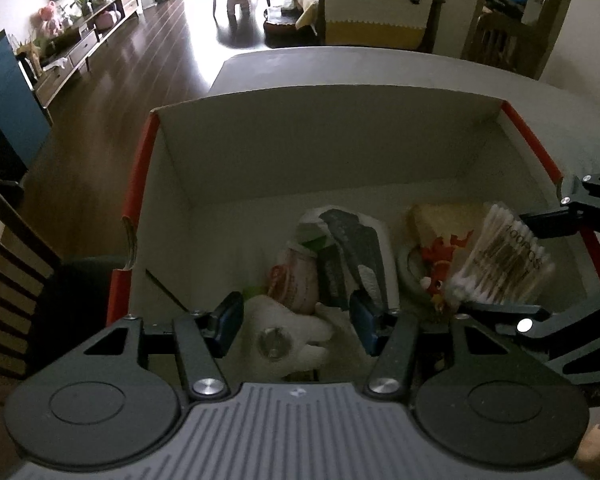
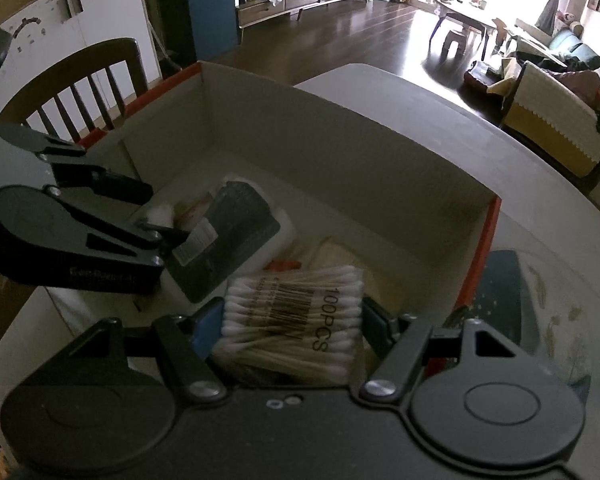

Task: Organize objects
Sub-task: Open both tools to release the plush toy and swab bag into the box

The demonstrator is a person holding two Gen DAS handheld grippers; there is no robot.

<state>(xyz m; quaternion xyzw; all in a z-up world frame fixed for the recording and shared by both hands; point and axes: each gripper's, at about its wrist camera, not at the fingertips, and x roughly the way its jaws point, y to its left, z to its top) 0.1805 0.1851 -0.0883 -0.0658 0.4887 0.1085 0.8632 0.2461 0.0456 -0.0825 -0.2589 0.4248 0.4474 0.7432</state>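
I have both tools down inside the red-edged cardboard box (image 2: 388, 168), which I'll use as my landmark. My right gripper (image 2: 292, 320) is clamped on the pack of cotton swabs (image 2: 296, 316), a clear bag printed "100PCS", held low over the box's near right corner, above a yellow packet (image 1: 444, 216) and a red-orange toy figure (image 1: 440, 264). My left gripper (image 1: 292, 324) has its jaws spread wide with nothing between them, hovering over a white plush piece with a round metal disc (image 1: 276, 340) at the box's near edge. Further into the box lie a dark grey pouch (image 1: 356, 248) on a white pad and a pinkish wrapped item (image 1: 296, 276).

My worries: the swab bag is soft, so it could slump out of the pads or snag as I let go. The two tools sit close together, and moving either sideways risks a knock. Dropping the pack may also bury the small toy, and pushing down could shift the light box on the table (image 2: 440, 120).
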